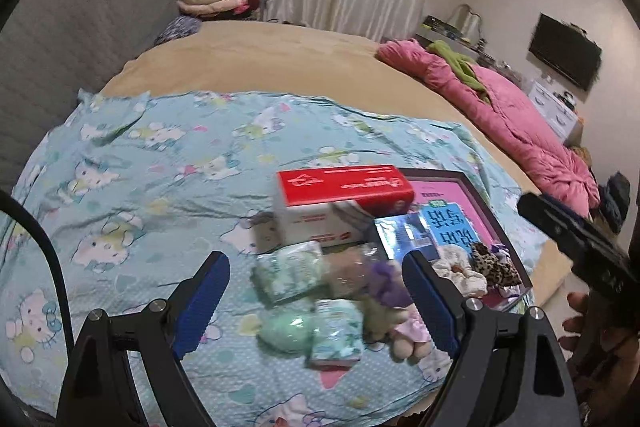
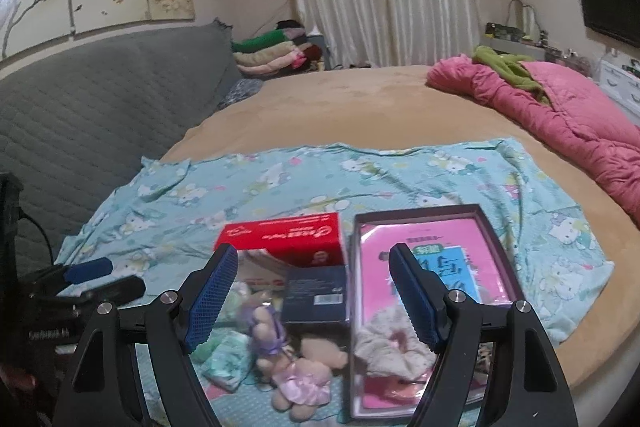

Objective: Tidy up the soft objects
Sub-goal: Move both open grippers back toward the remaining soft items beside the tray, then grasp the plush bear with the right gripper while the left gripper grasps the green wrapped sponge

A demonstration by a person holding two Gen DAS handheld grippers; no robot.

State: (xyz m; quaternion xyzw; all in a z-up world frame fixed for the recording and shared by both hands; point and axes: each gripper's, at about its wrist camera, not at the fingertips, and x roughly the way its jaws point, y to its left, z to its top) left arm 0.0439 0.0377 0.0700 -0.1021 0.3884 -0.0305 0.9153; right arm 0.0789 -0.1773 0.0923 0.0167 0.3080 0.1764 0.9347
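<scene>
I hold both tools low over the pale blue cartoon-cat print sheet (image 2: 400, 179) on the bed, my left gripper (image 1: 316, 291) and right gripper (image 2: 316, 291) each spread wide and gripping nothing. The dark-rimmed shallow tray with a pink lining (image 2: 496, 247) holds a cream fluffy scrunchie (image 2: 396, 351) at its near end. Just left of the tray, a small plush doll in a lilac dress (image 2: 296, 383) and pale green tissue packs (image 1: 288, 275) lie touching on the sheet.

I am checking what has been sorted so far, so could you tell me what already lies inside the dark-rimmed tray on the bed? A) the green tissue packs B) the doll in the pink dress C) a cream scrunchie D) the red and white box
C: the cream scrunchie lies inside the tray, while the doll is on the sheet beside it.
</scene>
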